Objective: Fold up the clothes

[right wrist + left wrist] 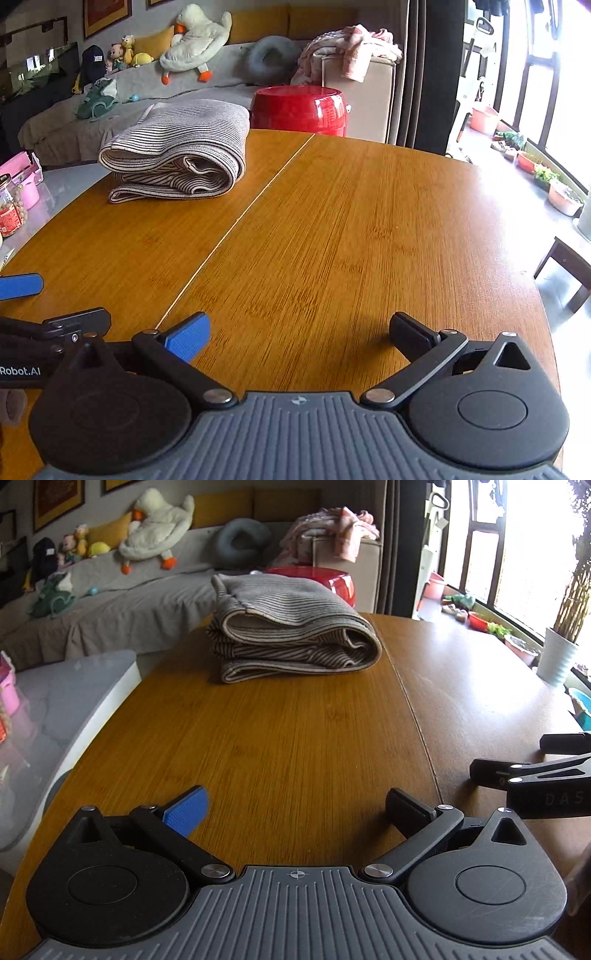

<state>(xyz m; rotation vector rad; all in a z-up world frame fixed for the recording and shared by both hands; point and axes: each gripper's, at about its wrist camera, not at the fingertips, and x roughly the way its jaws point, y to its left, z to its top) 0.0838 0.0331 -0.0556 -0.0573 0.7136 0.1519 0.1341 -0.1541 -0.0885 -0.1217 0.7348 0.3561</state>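
Currently, left wrist view: left gripper (297, 810) spread wide, empty, over wooden table (295, 738), folded striped garment (291, 631) lying ahead at far end; right wrist view: right gripper (301, 332) spread, empty, striped garment (177, 153) far left on table (351, 221), red stool (299, 109) behind.

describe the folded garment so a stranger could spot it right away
Start at the wooden table. Toward its far end, nearer the grey sofa, lies the folded striped garment. It is the only cloth on the table: beige with thin dark stripes, stacked in thick layers.
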